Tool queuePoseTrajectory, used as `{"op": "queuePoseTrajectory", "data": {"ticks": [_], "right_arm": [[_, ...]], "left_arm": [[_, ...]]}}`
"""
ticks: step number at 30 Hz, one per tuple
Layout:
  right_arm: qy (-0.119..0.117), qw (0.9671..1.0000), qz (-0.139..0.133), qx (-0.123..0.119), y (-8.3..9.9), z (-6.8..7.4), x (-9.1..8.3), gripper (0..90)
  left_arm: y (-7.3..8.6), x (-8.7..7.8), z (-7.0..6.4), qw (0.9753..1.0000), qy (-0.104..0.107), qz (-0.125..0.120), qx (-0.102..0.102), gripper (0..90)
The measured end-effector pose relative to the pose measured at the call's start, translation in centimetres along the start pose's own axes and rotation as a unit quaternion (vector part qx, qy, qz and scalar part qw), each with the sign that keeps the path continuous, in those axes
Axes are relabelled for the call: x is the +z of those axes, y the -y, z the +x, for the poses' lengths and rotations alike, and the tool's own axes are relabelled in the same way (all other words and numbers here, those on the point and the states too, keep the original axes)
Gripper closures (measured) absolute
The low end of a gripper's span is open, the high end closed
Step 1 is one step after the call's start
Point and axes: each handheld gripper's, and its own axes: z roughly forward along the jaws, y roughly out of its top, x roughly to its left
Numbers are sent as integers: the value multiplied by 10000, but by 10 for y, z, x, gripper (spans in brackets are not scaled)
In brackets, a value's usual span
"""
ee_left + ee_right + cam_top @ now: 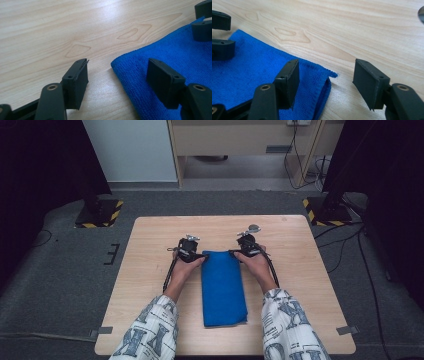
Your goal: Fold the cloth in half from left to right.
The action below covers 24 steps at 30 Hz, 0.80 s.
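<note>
Grey carpet surrounded the wooden counter, where a folded blue cloth lay near the middle. Left gripper and right gripper straddled its far corners, fingers spread, pinching nothing.

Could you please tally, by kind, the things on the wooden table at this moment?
Blue folded cloth: 1
Hand-held grippers: 2, the left gripper and the right gripper, both open at the cloth's far corners
Total: 3
</note>
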Motion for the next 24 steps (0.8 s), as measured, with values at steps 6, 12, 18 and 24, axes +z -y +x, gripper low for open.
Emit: {"op": "queuePoseTrajectory", "data": {"ticks": [6,12,18,24], "right_arm": [[-5,9999,109,-31,2,1,5,459],[-200,9995,132,-214,3,7,5,732],[-313,9994,2,-173,6,10,-2,869],[-408,9988,-177,-219,5,12,-17,873]], "left_arm": [[2,3,1,10000,-34,20,43,357],[2,4,-5,9997,172,-10,158,555],[1,5,-14,9993,247,62,280,788],[-3,-2,-18,9993,284,-65,246,843]]}}
